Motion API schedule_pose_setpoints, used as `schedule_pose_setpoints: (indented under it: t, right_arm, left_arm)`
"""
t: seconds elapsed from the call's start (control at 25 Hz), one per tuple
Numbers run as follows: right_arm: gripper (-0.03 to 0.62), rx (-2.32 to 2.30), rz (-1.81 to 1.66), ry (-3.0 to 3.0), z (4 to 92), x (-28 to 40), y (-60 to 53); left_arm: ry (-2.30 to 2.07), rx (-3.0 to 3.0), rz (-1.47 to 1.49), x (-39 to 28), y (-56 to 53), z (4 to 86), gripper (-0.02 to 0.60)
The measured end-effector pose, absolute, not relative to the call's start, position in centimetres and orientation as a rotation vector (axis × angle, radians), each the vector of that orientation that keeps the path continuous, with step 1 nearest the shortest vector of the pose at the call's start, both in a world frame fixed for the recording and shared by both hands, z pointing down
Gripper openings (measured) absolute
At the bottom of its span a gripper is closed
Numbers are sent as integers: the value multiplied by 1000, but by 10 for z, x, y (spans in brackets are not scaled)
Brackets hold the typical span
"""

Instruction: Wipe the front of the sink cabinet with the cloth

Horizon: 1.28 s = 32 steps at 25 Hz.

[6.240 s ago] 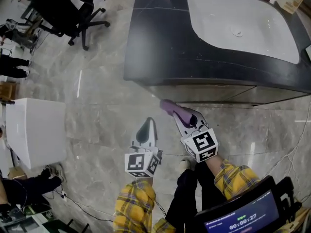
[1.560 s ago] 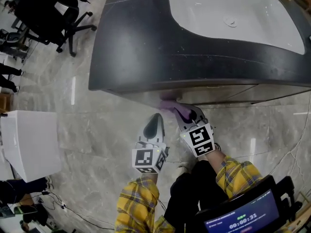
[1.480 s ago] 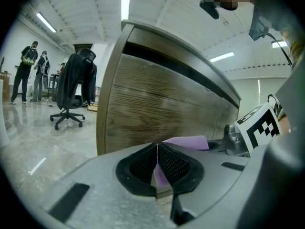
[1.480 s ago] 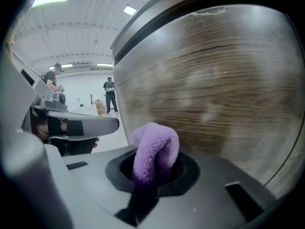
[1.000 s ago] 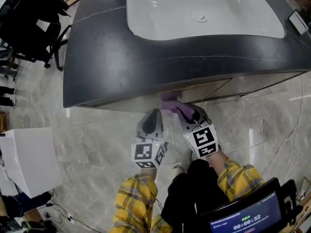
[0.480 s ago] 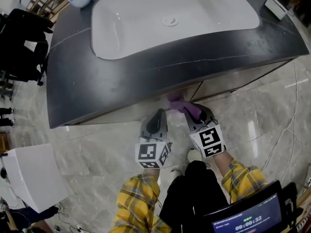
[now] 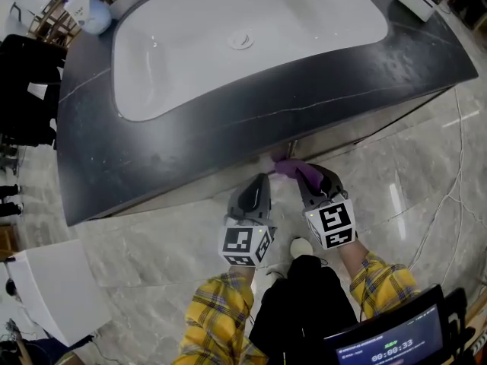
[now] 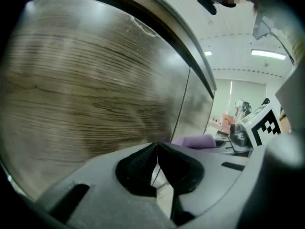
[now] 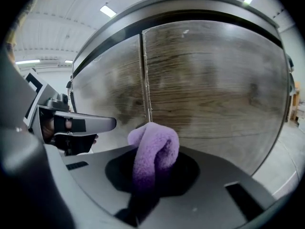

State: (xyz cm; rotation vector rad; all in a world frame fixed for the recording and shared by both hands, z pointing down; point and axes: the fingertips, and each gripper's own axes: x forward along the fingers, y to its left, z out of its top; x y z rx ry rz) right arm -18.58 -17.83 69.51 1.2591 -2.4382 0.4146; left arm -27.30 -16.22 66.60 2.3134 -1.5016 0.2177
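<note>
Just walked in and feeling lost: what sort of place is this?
Probably a test room or showroom, not a home bathroom: a white basin in a dark countertop, a wood-front cabinet below, strip lights overhead.

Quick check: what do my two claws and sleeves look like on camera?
Left claw and right claw are both grey tapered shells with black pads inside. Each carries a white cube with black square markers. The sleeves are yellow plaid with dark lines.
</note>
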Motion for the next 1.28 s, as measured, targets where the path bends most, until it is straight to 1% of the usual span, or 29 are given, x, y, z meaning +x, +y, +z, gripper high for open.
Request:
schedule_pose_setpoints:
  t: [0.32,0.72,0.92,1.28]
  right_arm:
    - [41,1319,505,-2418,688,-166,-166]
    - [41,1325,515,-2401,654,-159,-144]
    - [42,1338,508,-2399,627,-159,-137]
    - [42,1344,500,-2462,556,-179,-131]
  left_arm:
    - [-1437,2333,282,-252,-156,658,9]
    - [-1454,2299,314,-262,-132,622,8]
    - [-1428,2322,307,-262,-123,593,8]
    - [-1419,2364,303,-265,-114,530,9]
